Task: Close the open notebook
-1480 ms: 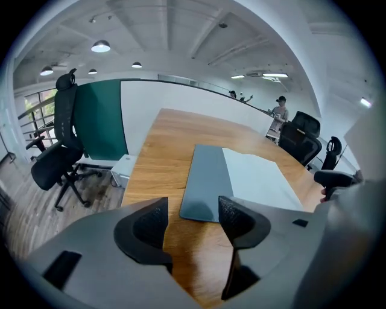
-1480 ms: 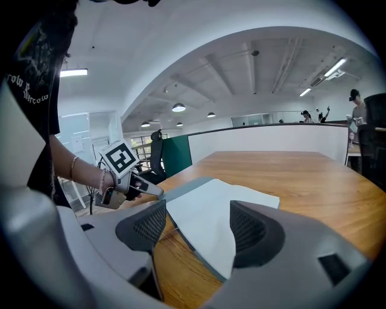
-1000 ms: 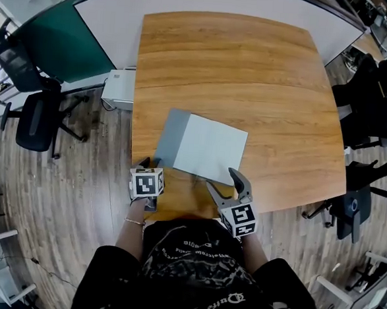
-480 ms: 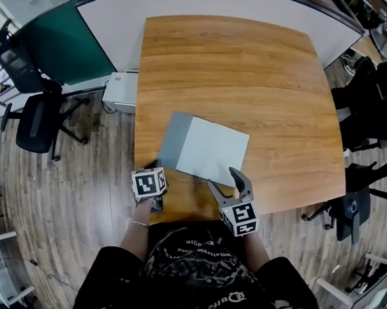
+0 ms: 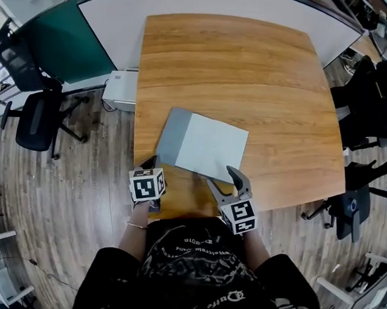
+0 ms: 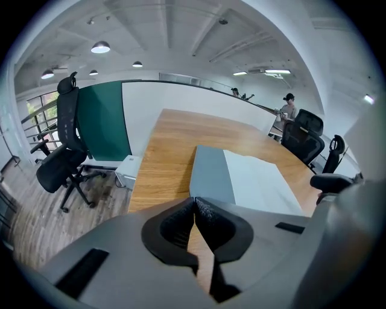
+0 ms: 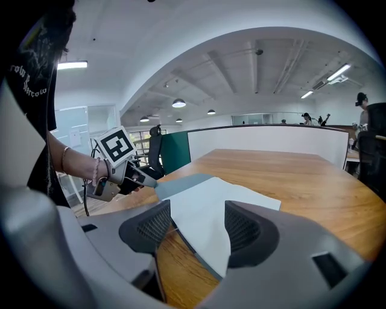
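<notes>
The notebook (image 5: 204,146) lies open toward the near edge of the desk (image 5: 252,75), with its grey cover (image 5: 170,139) on the left and its white page (image 5: 214,149) on the right. The left gripper (image 6: 194,205) has its fingers pressed together on the cover's near-left corner. The right gripper (image 7: 198,214) has its fingers (image 7: 152,226) spread; they are closing around the page's near edge without touching it. Such a thin corner pinch could slip as the cover swings over, letting it fall flat, or it could drag the whole notebook. No container is in view.
</notes>
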### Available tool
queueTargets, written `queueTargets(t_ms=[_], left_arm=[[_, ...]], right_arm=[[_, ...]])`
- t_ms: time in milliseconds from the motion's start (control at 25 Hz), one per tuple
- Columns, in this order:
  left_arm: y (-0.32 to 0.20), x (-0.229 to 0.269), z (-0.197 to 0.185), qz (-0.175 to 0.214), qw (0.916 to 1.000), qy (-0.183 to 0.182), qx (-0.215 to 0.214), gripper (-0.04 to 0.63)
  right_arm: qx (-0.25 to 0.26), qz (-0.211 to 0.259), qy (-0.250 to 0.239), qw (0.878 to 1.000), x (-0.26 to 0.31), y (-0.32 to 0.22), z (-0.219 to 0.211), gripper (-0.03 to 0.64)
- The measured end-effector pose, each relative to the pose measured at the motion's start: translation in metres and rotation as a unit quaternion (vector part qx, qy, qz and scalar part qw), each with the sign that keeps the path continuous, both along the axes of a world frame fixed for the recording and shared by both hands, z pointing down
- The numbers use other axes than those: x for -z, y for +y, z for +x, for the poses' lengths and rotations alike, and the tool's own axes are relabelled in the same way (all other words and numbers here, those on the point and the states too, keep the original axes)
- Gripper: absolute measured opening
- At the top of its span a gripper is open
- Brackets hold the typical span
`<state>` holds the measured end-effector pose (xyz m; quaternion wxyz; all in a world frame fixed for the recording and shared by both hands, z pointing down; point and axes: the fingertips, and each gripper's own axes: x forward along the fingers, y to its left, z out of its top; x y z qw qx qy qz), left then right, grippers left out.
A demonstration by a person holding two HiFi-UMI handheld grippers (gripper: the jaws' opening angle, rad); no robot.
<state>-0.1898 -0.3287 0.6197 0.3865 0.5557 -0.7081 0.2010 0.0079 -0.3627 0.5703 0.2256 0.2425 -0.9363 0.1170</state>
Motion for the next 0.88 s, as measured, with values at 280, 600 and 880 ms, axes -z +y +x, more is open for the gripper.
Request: queueTargets(t_ms=[280, 600, 880], left_arm=[[-0.001, 0.036, 0.013, 0.051, 0.9985, 0.005, -0.019, 0.026], [-0.001, 0.065, 0.032, 0.089, 0.9942, -0.001, -0.06, 0.026], [-0.002, 0.086, 0.056, 0.116, 0.9887, -0.006, -0.095, 0.026]], right_arm=[[-0.011, 0.0, -0.009, 1.0, 0.001, 0.008, 0.002, 0.253], [-0.022, 0.006, -0.007, 1.0, 0.001, 0.016, 0.007, 0.25], [-0.029, 0.01, -0.004, 1.0, 0.0, 0.023, 0.015, 0.249]])
